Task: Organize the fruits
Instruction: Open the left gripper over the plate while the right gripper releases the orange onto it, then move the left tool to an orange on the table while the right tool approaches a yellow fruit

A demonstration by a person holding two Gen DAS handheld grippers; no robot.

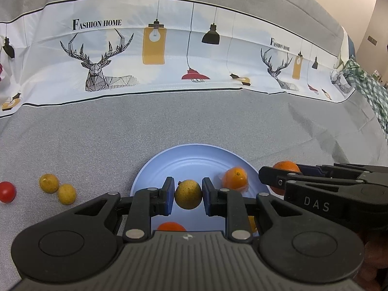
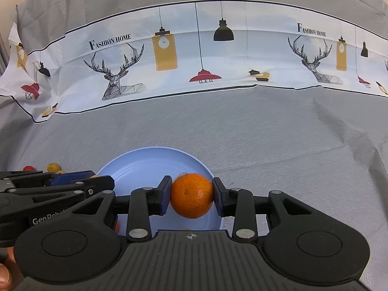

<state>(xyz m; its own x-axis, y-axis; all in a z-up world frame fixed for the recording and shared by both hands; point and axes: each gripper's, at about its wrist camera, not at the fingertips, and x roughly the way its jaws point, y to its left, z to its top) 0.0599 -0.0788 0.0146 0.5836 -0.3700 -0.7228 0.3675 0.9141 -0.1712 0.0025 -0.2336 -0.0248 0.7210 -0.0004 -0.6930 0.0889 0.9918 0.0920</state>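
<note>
The left gripper [image 1: 188, 195] was clamped on a yellow-green citrus [image 1: 188, 194], its two blue pads pressing the fruit's sides, and held it above the near half of the light blue plate [image 1: 194, 160]. Below and behind those jaws, close to the gripper body, an orange fruit [image 1: 171, 226] lay on the plate, partly hidden by the gripper. Just right of the jaws and slightly beyond them, a wrapped orange [image 1: 235, 177] sat on the plate near its right rim.

The right gripper [image 2: 191, 195] was closed tight on a round orange [image 2: 191, 195], pads against both sides, and held it over the right part of the plate [image 2: 155, 160]. In the left wrist view this orange [image 1: 286, 167] showed at the plate's right edge, mostly hidden by the right gripper's [image 1: 269, 177] fingers.

Well left of the left jaws, off the plate on the grey cloth [image 1: 97, 131], two small yellow fruits [image 1: 58, 189] lay touching each other, with a red tomato [image 1: 7, 191] just left of them.

Far beyond both jaws, a printed white cloth strip [image 1: 169, 55] with deer and hanging lamps ran across the grey cloth. At its far right end lay a green checked cloth [image 1: 371, 89].
</note>
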